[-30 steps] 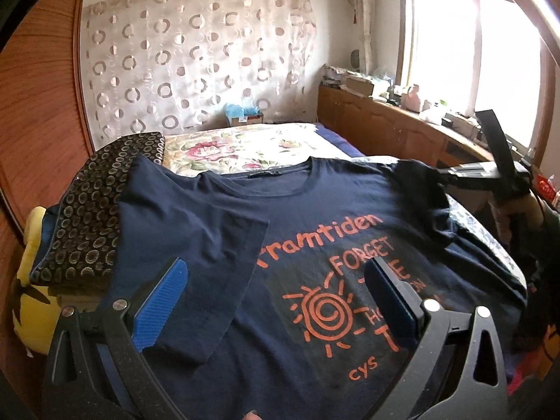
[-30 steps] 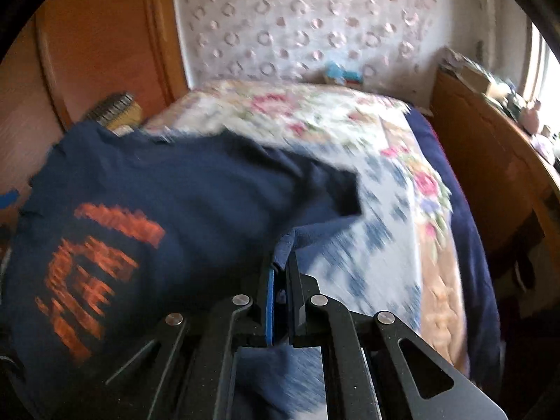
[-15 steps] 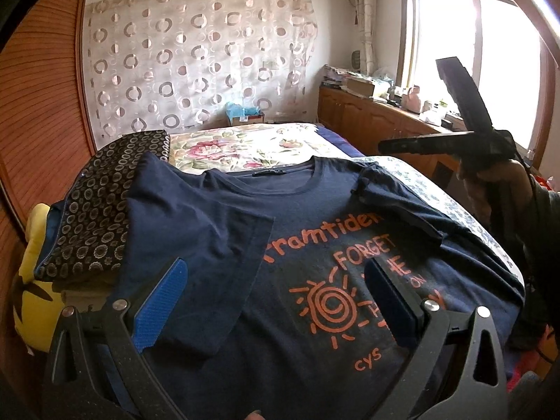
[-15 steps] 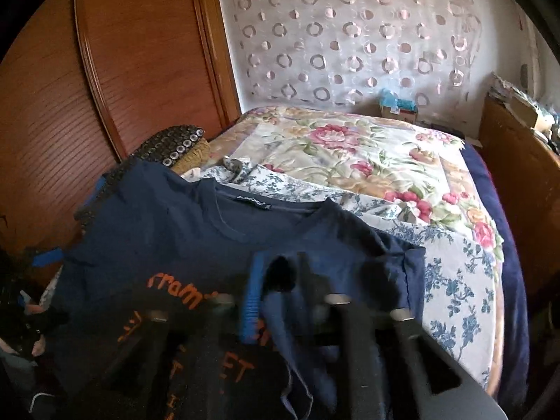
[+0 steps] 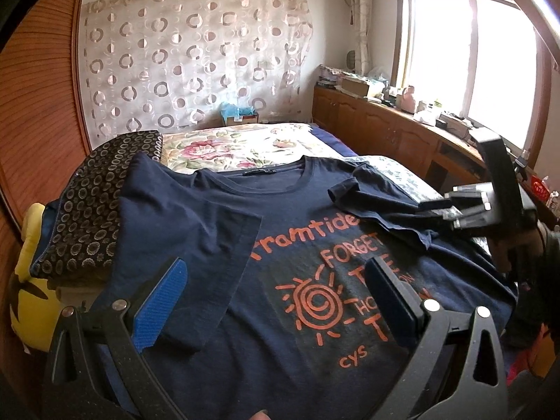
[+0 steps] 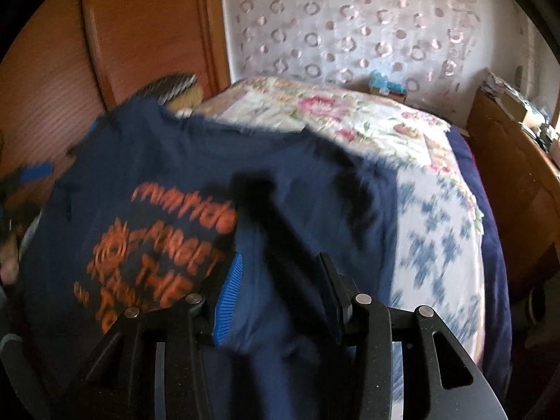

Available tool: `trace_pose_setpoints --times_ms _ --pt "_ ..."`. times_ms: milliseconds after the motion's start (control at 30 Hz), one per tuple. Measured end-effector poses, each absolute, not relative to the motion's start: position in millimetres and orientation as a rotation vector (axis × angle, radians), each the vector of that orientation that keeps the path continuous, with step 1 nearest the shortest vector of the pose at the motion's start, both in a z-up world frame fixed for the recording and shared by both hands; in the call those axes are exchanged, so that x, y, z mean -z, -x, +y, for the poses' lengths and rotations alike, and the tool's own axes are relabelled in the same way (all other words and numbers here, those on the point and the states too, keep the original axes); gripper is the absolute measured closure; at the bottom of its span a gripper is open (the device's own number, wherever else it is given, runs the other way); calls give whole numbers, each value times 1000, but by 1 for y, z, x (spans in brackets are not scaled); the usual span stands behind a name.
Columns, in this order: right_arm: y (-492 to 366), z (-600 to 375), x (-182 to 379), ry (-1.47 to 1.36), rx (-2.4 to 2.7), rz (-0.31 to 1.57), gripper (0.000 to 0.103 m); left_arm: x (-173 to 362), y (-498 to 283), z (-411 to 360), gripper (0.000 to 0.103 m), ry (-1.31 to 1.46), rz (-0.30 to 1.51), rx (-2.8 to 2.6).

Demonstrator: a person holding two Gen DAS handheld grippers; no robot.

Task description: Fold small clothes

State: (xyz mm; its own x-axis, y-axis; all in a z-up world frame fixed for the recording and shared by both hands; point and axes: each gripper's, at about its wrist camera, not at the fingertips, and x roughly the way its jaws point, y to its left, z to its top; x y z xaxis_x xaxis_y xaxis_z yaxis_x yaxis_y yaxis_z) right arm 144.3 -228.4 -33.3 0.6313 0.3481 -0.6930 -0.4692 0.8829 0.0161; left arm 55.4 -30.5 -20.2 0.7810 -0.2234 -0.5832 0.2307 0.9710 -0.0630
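Plainly spread front-up on the floral bed [image 5: 245, 140]: dark navy cotton T-shirt with orange sun print [image 5: 280, 252], collar far, hem near. Left gripper [image 5: 276, 301] gaping, empty, over the chest; right gripper [image 6: 280, 294] parted around the folded-in right sleeve [image 5: 378, 206] — nearer it. Contact unclear — right view blurred; hem cut off.
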Motion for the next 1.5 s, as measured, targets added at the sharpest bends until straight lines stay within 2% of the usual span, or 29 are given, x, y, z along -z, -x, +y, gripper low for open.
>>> trace_pose_setpoints --times_ms 233,300,367,467,1133,1233,1500 --pt "-121 -212 57 222 -526 798 60 22 -53 -34 1 -11 635 249" --pt "-119 -206 60 253 -515 803 69 24 -53 -35 1 -12 637 247" --pt "-119 -199 66 293 -492 805 87 25 -53 -34 1 -11 639 245" --pt "-116 -197 68 316 -486 787 93 26 -53 -33 1 -9 640 243" --pt "-101 -228 52 274 -567 813 94 17 -60 1 1 21 613 167" --pt "-103 -227 46 267 -566 787 89 18 -69 12 1 10 630 133" --pt "-116 -238 31 222 -505 719 88 24 -94 48 1 -18 668 54"
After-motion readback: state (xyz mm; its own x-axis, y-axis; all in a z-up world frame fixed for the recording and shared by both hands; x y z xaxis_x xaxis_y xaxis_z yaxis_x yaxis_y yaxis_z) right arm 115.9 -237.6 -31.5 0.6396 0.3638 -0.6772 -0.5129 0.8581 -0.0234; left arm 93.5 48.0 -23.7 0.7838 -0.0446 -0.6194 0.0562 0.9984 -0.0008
